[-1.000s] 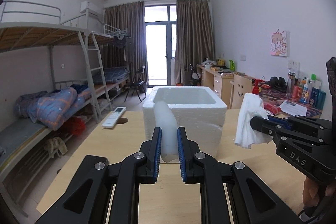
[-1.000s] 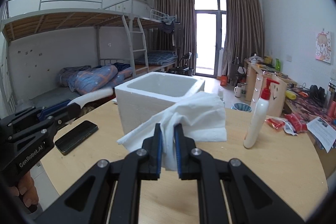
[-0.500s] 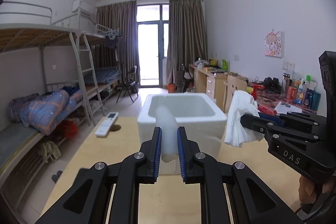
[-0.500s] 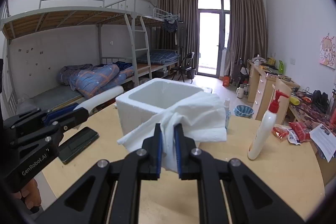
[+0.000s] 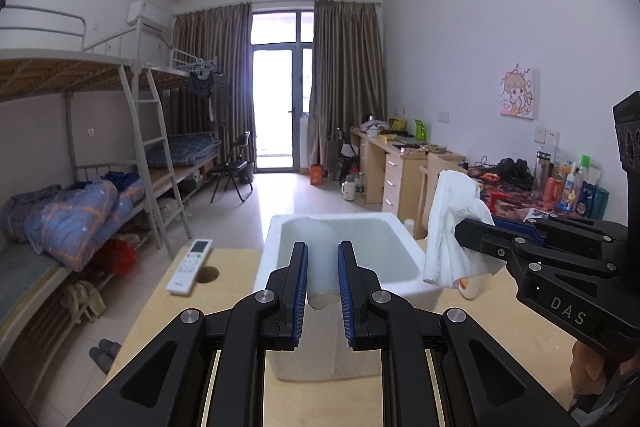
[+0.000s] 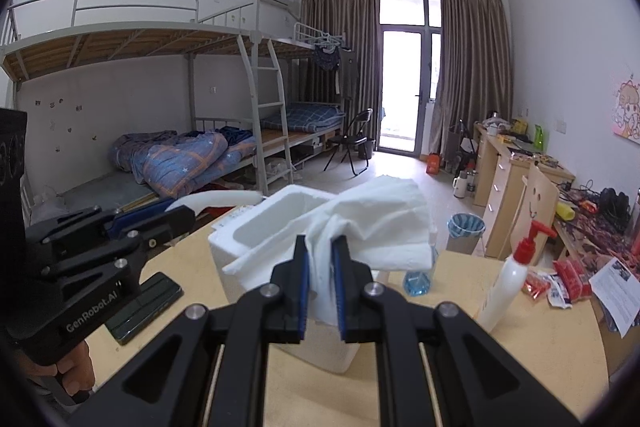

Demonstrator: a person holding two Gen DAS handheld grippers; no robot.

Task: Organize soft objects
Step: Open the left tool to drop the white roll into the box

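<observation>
A white foam box [image 5: 404, 269] stands open on the wooden table [image 5: 224, 263]. My left gripper [image 5: 322, 267] is shut on a white foam sheet [image 5: 320, 239], held above the box's near rim. My right gripper [image 6: 319, 259] is shut on a crumpled white cloth [image 6: 384, 227], held beside the box's right side. The cloth [image 5: 452, 223] and right gripper [image 5: 466, 233] also show in the left wrist view. The left gripper [image 6: 180, 215] with the sheet [image 6: 216, 199] and the box [image 6: 260, 231] show in the right wrist view.
A white remote [image 5: 190, 265] lies left of the box by a round hole [image 5: 208, 273]. A dark phone [image 6: 144, 301], a blue-capped bottle [image 6: 418, 279] and a white pump bottle [image 6: 506, 283] are on the table. Snack packets [image 6: 560, 277] lie at the right edge.
Both grippers have risen and moved toward the box. I now look down into the box, with the foam sheet over its opening and the cloth nearer its right rim.
</observation>
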